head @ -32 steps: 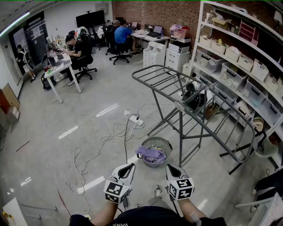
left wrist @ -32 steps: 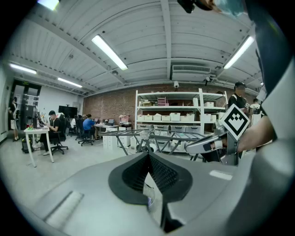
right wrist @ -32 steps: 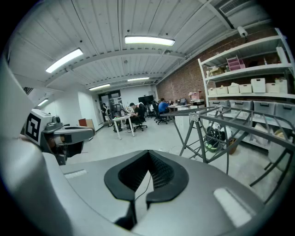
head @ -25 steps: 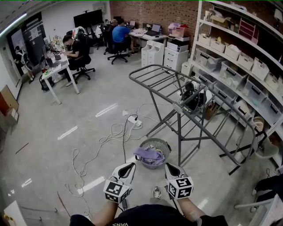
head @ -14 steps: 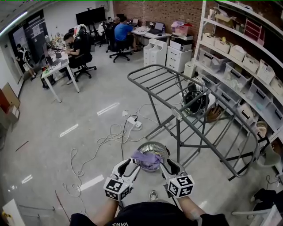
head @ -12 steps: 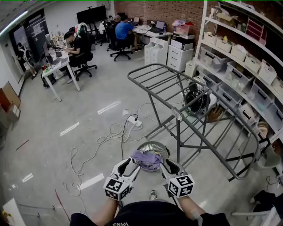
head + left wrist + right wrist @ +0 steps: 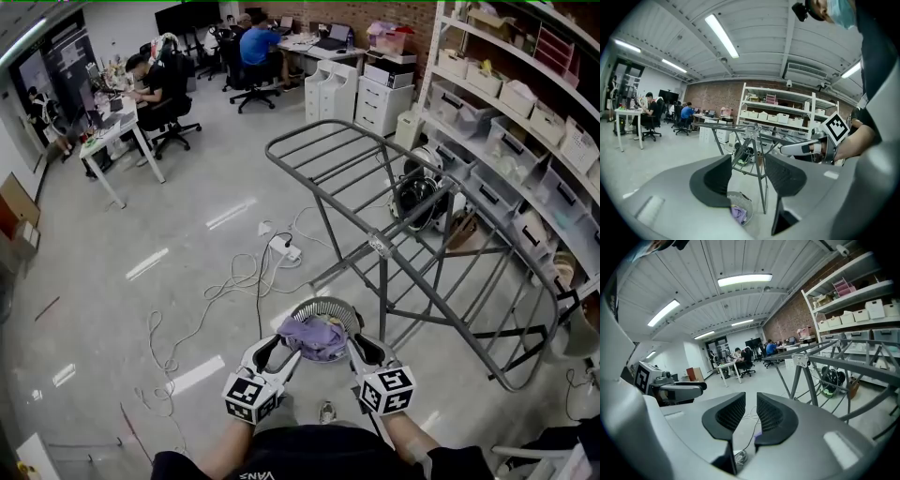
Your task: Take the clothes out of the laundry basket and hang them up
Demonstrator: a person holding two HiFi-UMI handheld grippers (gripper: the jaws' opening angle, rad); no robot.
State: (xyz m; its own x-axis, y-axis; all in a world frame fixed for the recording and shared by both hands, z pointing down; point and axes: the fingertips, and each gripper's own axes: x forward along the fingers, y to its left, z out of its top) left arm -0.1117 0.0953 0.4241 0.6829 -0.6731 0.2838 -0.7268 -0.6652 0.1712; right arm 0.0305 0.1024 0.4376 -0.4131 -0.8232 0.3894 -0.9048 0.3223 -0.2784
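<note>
Left gripper [image 7: 271,346] jaws are standing wide apart, just been opening, empty. Right gripper [image 7: 360,346] jaws have just been closing to a narrow gap, gripping nothing. Crumpled purple clothes [image 7: 315,336] are lying in the round grey mesh laundry basket [image 7: 323,302], beside the grey metal drying rack [image 7: 381,246].

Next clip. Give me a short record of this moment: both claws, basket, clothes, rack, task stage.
left claw: open, jaws just opened wider, nothing between them
right claw: narrow gap, jaws just been closing, nothing between them
claw position: either side of the basket in head view, short of it
basket: beside the rack's leg
clothes: purple heap in basket
rack: bare, nothing hung
stage: no garment gripped yet
</note>
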